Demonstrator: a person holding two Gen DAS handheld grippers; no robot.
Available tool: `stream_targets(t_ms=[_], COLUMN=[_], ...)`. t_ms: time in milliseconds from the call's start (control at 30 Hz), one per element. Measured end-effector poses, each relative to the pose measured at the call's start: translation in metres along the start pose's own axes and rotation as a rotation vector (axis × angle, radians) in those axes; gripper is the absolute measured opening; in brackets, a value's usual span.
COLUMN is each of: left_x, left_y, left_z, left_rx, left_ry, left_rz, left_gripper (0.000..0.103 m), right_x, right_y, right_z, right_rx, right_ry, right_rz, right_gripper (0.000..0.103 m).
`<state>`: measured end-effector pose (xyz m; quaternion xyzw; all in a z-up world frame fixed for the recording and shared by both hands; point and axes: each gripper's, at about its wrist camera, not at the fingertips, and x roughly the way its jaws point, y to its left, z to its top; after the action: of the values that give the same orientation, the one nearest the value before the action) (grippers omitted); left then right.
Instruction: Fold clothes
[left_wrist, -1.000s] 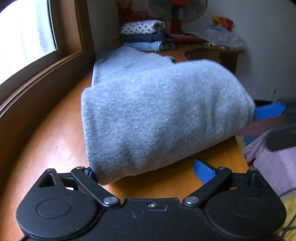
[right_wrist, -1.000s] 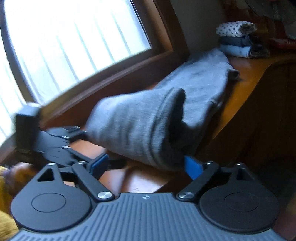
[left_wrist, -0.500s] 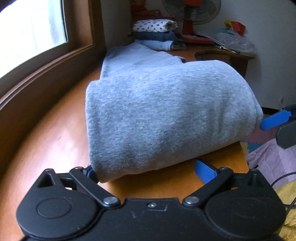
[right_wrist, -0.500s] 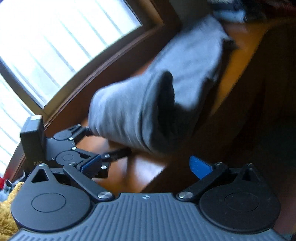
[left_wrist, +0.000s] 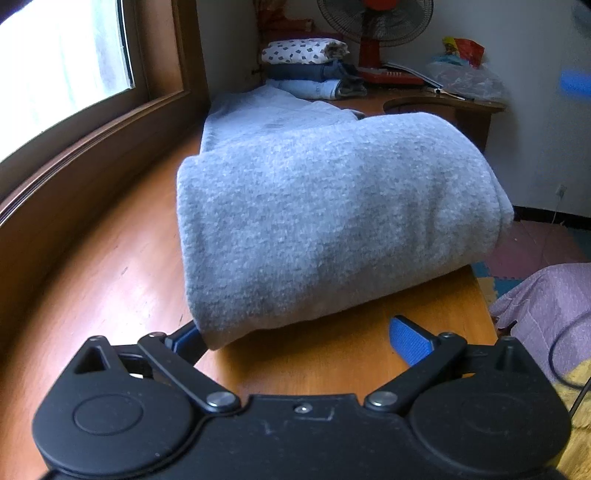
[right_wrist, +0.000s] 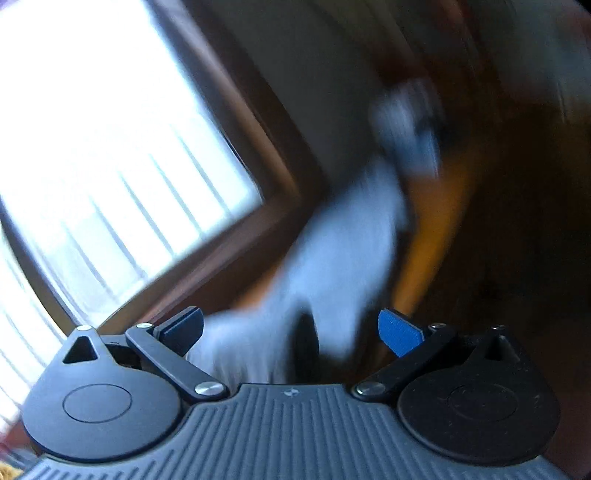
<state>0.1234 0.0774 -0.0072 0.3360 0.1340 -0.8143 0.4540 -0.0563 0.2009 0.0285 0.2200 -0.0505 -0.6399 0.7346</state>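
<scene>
A grey fleece garment (left_wrist: 332, 221) lies along the wooden table (left_wrist: 110, 280), its near half folded back into a thick roll. My left gripper (left_wrist: 299, 339) is open just in front of the fold. The garment's near left corner rests over the left fingertip (left_wrist: 184, 338); the right fingertip (left_wrist: 410, 339) is bare above the table. In the right wrist view everything is motion-blurred. My right gripper (right_wrist: 291, 332) is open, with the grey garment (right_wrist: 332, 258) smeared beyond and between its fingers. A blurred blue patch at the upper right of the left wrist view may be a right finger.
A stack of folded clothes (left_wrist: 306, 66) and a red fan (left_wrist: 369, 26) stand at the table's far end. A window (left_wrist: 55, 74) with a wooden sill runs along the left. The table's edge drops off at the right, beside a lilac cloth (left_wrist: 546, 306).
The right gripper has left the garment's right end and swung up and away, so its view is now blurred. The folded roll has settled on the table. My left gripper has barely moved.
</scene>
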Motion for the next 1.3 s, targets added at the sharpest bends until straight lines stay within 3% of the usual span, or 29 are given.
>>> stream_targets(t_ms=[67, 100, 167, 267, 367, 567, 633, 833, 867, 1033, 1300], left_x=[-0.001, -0.002, -0.005, -0.009, -0.008, 0.002, 0.006, 0.01, 0.009, 0.0, -0.028], left_y=[0.001, 0.001, 0.002, 0.006, 0.015, 0.023, 0.023, 0.017, 0.015, 0.009, -0.004], left_z=[-0.001, -0.001, -0.003, -0.005, -0.007, -0.003, 0.0, 0.008, 0.008, 0.011, 0.024], left_rx=[0.001, 0.006, 0.04, 0.076, 0.065, 0.05, 0.044, 0.073, 0.078, 0.073, 0.003], left_ry=[-0.003, -0.005, -0.004, -0.005, -0.006, -0.031, -0.042, -0.056, -0.054, -0.05, -0.05], left_rz=[-0.005, -0.007, -0.007, -0.006, -0.008, -0.034, -0.047, -0.075, -0.081, -0.097, -0.126], left_gripper=[0.101, 0.101, 0.101, 0.101, 0.101, 0.099, 0.093, 0.078, 0.075, 0.068, 0.068], right_x=[-0.004, 0.003, 0.035, 0.05, 0.052, 0.06, 0.068, 0.095, 0.097, 0.098, 0.061], right_y=[0.024, 0.028, 0.021, 0.011, 0.01, 0.025, 0.032, 0.049, 0.05, 0.046, 0.046], right_z=[-0.002, -0.006, -0.015, -0.032, -0.051, -0.074, -0.078, -0.097, -0.1, -0.092, -0.074], right_rx=[-0.115, -0.125, -0.077, -0.182, -0.334, -0.381, -0.411, -0.525, -0.538, -0.509, -0.405], right_ry=[-0.059, -0.014, 0.232, 0.306, 0.331, 0.352, 0.351, 0.358, 0.365, 0.367, 0.407], right_rz=[-0.052, -0.049, 0.001, -0.067, -0.105, -0.052, -0.027, 0.007, 0.011, 0.037, 0.104], right_gripper=[0.103, 0.103, 0.103, 0.1, 0.1, 0.1, 0.097, 0.082, 0.072, 0.056, 0.052])
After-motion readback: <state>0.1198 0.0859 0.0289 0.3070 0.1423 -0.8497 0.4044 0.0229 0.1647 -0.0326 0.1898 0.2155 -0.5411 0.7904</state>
